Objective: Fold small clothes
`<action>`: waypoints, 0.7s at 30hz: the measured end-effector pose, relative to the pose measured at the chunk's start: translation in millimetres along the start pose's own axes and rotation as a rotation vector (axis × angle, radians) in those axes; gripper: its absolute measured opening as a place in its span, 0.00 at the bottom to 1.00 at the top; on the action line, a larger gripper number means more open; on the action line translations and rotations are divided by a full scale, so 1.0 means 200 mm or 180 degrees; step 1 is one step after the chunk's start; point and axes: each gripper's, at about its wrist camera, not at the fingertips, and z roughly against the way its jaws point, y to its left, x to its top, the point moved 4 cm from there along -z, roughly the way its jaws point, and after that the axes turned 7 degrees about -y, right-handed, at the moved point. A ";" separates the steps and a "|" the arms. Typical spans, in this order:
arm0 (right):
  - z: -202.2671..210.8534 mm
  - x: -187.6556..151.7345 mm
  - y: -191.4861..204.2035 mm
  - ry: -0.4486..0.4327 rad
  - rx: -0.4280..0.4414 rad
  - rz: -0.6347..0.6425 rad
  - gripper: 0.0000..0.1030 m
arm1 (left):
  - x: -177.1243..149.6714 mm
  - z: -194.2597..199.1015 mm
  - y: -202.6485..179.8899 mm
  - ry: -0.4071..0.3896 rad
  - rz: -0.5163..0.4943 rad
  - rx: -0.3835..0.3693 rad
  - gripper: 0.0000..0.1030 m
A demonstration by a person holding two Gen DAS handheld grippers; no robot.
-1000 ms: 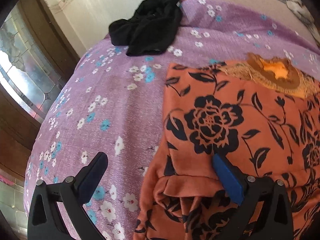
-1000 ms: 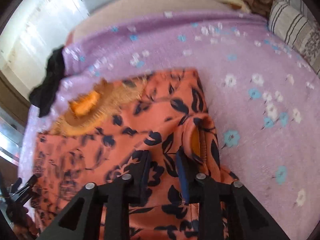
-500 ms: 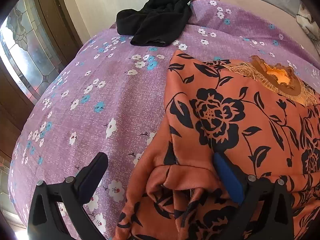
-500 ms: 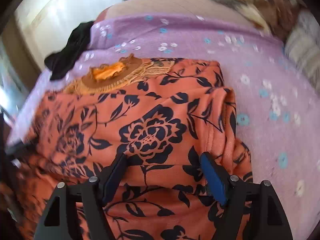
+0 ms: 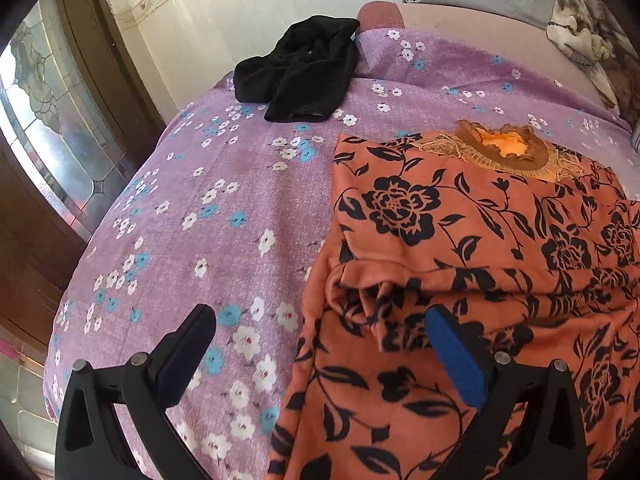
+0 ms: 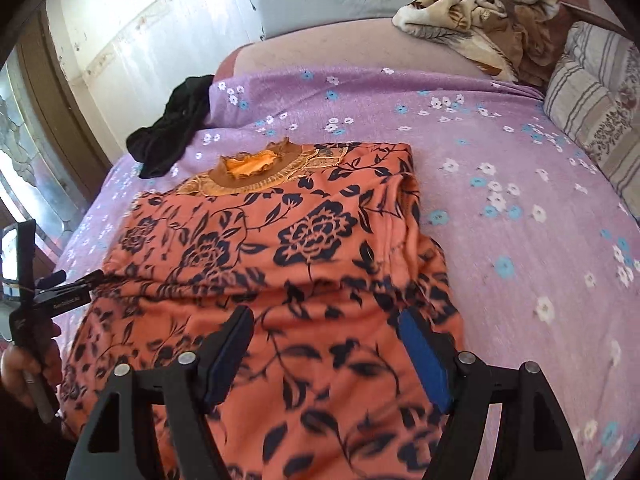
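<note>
Both the left tongs (image 5: 320, 344) and right tongs (image 6: 326, 340) are held open, empty, above the orange floral garment (image 6: 304, 240) spread on the bed (image 6: 520, 200).

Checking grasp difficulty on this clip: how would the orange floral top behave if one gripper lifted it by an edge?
The orange floral top is probably floppy: its folded sleeve already bunches and creases. It looks soft and light, so it would likely drape and unfold rather than hold shape.
</note>
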 end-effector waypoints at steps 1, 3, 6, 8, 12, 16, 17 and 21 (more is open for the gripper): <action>0.04 -0.01 -0.01 -0.0001 0.0020 -0.0023 0.76 | -0.05 0.03 0.01 0.0020 0.0000 0.0019 1.00; 0.10 -0.04 -0.03 -0.0011 0.0099 -0.0109 0.76 | -0.17 0.08 0.02 0.0105 -0.0009 0.0051 1.00; 0.16 -0.11 -0.03 0.0027 0.0227 -0.0236 0.76 | -0.32 0.17 0.02 0.0227 0.0035 0.0004 1.00; 0.17 -0.17 -0.02 0.0113 0.0275 -0.0275 0.76 | -0.40 0.24 -0.01 0.0256 0.0014 -0.0046 1.00; 0.23 -0.20 -0.03 0.0138 0.0388 -0.0331 0.76 | -0.50 0.37 -0.01 0.0225 -0.0148 0.0012 1.00; 0.31 -0.19 -0.20 0.0306 0.0422 -0.0525 0.76 | -0.54 0.42 0.12 0.0415 0.0081 -0.0052 1.00; 0.32 -0.19 -0.27 0.0384 0.0431 -0.0630 0.76 | -0.54 0.43 0.16 0.0487 0.0179 -0.0065 1.00; 0.26 -0.28 -0.57 0.0852 0.0456 -0.1360 0.77 | -0.58 0.38 0.30 0.0854 0.0615 -0.0215 1.00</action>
